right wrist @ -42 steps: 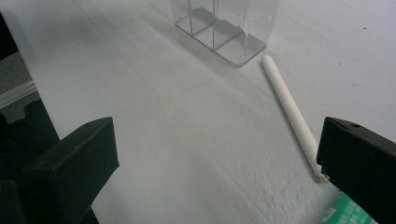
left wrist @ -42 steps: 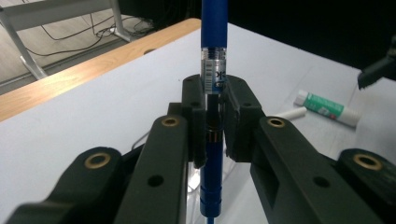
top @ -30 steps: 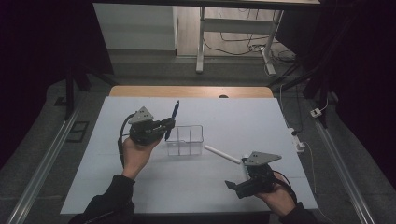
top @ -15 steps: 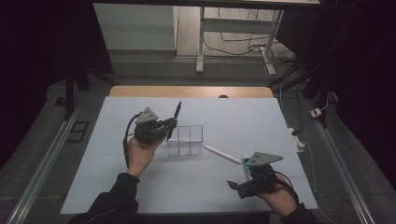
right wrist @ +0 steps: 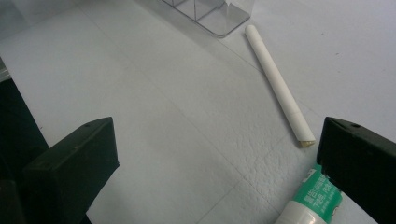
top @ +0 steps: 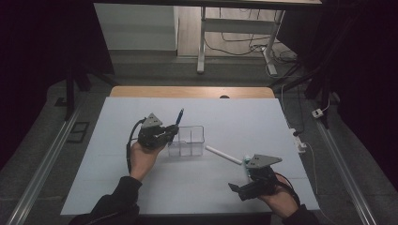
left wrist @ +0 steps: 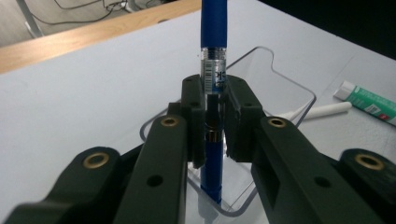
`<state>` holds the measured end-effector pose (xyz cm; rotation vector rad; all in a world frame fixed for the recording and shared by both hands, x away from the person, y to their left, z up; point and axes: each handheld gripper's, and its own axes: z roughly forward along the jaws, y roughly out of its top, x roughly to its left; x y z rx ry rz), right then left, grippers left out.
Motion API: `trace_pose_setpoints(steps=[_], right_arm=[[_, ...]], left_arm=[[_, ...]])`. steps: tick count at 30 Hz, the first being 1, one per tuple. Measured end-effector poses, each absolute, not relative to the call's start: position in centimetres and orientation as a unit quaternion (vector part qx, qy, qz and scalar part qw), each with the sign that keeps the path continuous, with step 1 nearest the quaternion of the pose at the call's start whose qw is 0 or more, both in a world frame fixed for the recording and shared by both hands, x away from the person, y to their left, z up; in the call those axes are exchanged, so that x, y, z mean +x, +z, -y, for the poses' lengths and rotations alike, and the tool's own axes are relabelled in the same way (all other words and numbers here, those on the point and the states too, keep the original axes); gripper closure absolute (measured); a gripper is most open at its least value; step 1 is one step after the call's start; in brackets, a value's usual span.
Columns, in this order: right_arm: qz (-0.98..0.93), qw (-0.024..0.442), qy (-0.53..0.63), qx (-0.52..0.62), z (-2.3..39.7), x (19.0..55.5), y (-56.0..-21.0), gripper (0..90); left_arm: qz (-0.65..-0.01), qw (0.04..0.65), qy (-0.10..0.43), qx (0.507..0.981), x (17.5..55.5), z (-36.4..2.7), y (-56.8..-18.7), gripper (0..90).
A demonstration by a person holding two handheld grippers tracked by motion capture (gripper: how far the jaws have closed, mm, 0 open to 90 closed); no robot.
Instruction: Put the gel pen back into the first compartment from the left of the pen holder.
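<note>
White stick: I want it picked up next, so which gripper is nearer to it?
Right. The right gripper sits just beside the white stick; the left gripper is beyond the clear box.

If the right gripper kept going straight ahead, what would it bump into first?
Probably the white stick. The right gripper is open and aims across bare table between its jaws, with the stick just ahead on the right. The green tube lies by the right jaw. Depth is hard to judge.

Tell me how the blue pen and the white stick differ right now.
The blue pen stands upright, clamped in the left gripper over the clear organizer; the white stick lies flat on the table, untouched. The pen is dark blue, the stick plain white. Both are slim and rod-shaped.
</note>
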<state>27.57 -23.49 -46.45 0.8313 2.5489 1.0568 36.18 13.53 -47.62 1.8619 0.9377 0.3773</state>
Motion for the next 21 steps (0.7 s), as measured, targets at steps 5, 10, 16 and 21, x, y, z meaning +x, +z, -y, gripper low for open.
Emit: trace_pose_setpoints(steps=[5,10,16,21], right_arm=[[-0.879,0.131,0.36,0.285,23.5,27.6,-46.5,0.0],[-0.878,0.132,0.359,0.287,23.6,27.6,-46.5,0.0],[-0.878,0.133,0.359,0.288,23.7,27.7,-46.4,0.0],[-0.876,0.135,0.36,0.291,23.8,27.8,-46.4,0.0]], left_arm=[[-0.387,0.487,0.164,0.766,36.1,-13.7,-47.6,73.6],[-0.39,0.509,0.141,0.755,35.9,-14.6,-46.9,64.4],[-0.385,0.516,0.127,0.754,35.2,-15.6,-46.1,51.9],[-0.383,0.506,0.119,0.764,34.4,-16.0,-45.4,38.2]])
